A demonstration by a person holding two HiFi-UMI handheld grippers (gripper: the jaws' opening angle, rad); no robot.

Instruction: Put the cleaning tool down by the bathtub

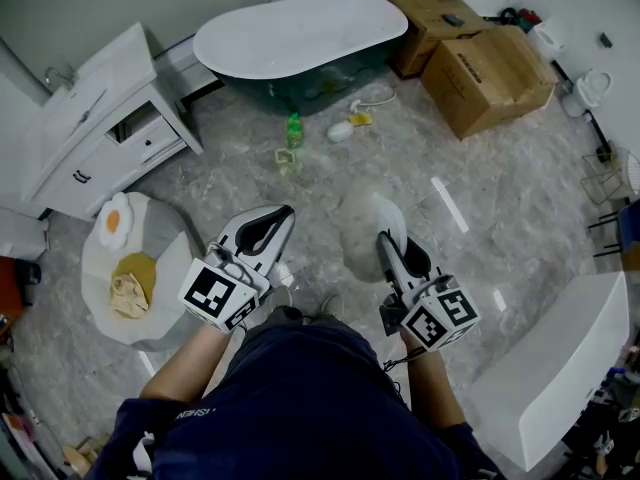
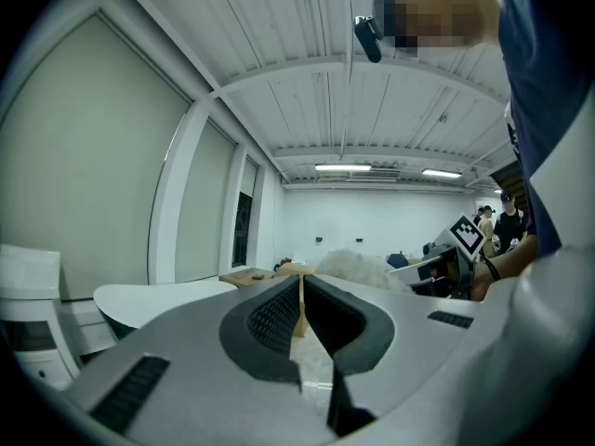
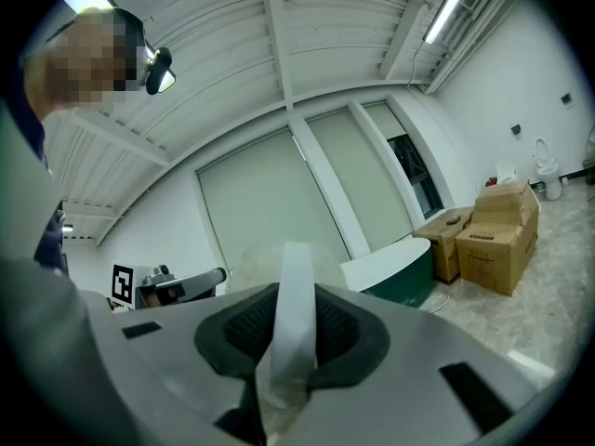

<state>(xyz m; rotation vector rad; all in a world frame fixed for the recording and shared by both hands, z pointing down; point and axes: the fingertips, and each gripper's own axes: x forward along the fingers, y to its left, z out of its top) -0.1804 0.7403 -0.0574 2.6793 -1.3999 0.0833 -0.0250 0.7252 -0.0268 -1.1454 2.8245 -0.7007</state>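
Observation:
The cleaning tool is a fluffy grey-white duster [image 1: 365,230] on a flat white handle [image 3: 296,309]. My right gripper [image 1: 386,238] is shut on that handle, and the fluffy head sticks out ahead of the jaws above the marble floor. The bathtub [image 1: 300,33], white on top with a dark green body, stands across the floor at the far side; it also shows as the bathtub [image 3: 395,266] beyond the handle. My left gripper [image 1: 287,212] hangs beside the right one, its jaws closed to a thin slit with nothing between them. The left gripper view catches the duster [image 2: 353,266] at its right.
Two cardboard boxes [image 1: 480,68] stand right of the tub. A green bottle [image 1: 294,131] and small items lie on the floor before it. A white cabinet [image 1: 90,118] is at the left, a round white table [image 1: 100,303] at near left, a white bench [image 1: 560,368] at near right.

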